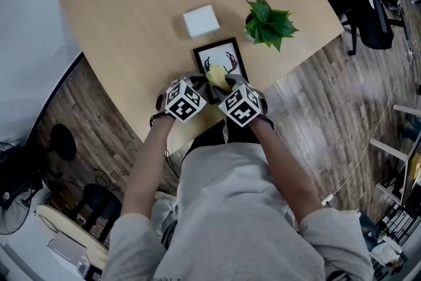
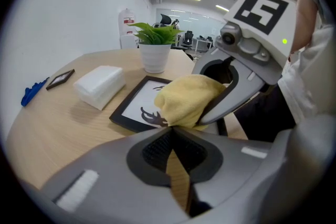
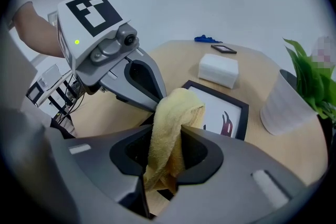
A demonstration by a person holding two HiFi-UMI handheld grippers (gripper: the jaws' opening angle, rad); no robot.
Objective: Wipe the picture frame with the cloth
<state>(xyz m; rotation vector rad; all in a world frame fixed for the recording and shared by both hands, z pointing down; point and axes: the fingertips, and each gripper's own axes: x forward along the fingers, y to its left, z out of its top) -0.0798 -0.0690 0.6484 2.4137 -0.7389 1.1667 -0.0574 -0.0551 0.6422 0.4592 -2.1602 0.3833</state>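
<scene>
Yellow cloth (image 3: 169, 123) is pinched in the right gripper (image 3: 167, 132), bunched end poking forward over the near short edge of the picture frame (image 1: 220, 60). Frame lies flat on the table (image 1: 131, 23), long axis running away from the person, straight ahead of both tongs. Left gripper (image 2: 171, 131) has its jaws pressed together by the frame's near-left corner, tips right at the cloth; can't tell if they nip it. Right gripper likely does the wiping. Frame's near edge is hidden under cloth and grippers; cloth-to-glass contact unclear.
</scene>
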